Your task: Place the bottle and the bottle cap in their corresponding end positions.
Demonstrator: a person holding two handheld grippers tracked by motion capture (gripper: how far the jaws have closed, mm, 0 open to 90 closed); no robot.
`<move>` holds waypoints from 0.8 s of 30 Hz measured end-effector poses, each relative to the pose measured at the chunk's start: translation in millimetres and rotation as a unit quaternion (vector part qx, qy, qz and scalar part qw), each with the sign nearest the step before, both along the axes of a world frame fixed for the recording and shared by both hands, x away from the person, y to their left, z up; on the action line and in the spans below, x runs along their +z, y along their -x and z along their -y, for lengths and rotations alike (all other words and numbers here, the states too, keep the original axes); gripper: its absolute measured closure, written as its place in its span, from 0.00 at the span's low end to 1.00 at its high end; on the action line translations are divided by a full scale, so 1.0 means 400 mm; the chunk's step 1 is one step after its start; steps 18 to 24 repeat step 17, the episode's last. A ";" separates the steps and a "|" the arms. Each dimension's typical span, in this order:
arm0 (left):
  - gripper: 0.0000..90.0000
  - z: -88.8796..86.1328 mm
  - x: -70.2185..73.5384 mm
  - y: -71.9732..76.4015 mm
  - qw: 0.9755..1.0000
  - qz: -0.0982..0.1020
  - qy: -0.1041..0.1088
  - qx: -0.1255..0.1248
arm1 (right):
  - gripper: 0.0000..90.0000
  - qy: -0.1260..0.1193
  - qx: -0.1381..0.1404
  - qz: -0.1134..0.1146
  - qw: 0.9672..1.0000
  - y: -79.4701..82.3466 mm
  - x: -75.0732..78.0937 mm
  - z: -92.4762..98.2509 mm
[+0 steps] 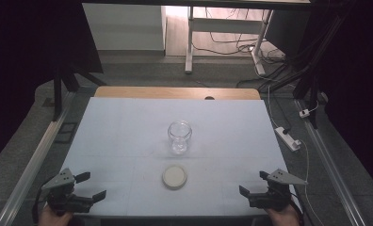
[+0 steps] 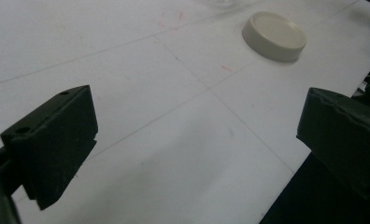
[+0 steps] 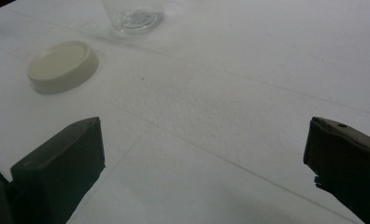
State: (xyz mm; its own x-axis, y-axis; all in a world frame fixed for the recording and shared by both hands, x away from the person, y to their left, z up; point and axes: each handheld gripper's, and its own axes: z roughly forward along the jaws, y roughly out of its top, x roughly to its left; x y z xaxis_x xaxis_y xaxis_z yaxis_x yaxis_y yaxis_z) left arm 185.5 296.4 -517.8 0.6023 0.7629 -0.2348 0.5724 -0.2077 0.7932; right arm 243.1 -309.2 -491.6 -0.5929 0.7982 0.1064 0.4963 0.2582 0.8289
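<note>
At the near left corner of the white table (image 1: 128, 127) sits the left gripper (image 1: 91, 185), held in a hand (image 1: 52, 217) that comes in from the bottom. Its two black jaws are spread wide apart and hold nothing. In the left gripper view, only bare white table lies between the jaws, and the cream lid (image 2: 274, 36) rests farther off, up and to the right. In the middle of the table stands a clear glass jar (image 1: 180, 136), upright and with no top on it. Just in front of the jar, closer to the person, the round cream lid (image 1: 174, 176) lies flat on the table, not touching the jar. At the near right corner is the right gripper (image 1: 254, 183), held in the other hand (image 1: 283, 217). Its jaws are also wide apart and hold nothing. In the right gripper view, the lid (image 3: 63, 65) lies up and to the left, with the bottom of the jar (image 3: 132, 17) just past it.
</note>
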 end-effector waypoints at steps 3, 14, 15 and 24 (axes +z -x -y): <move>0.00 -0.004 -0.004 0.009 1.000 -0.003 -0.018 0.006 | 0.00 0.004 -0.002 -0.006 1.000 0.007 -0.004 0.007; 0.00 -0.014 -0.014 0.020 0.999 -0.021 -0.041 0.022 | 0.00 -0.001 -0.009 -0.012 1.000 0.024 -0.003 0.025; 0.00 -0.013 -0.013 0.020 0.999 -0.022 -0.041 0.022 | 0.00 0.001 -0.008 -0.013 1.000 0.024 -0.003 0.024; 0.00 -0.013 -0.013 0.018 0.999 -0.023 -0.041 0.021 | 0.00 0.005 -0.006 -0.012 1.000 0.023 -0.004 0.023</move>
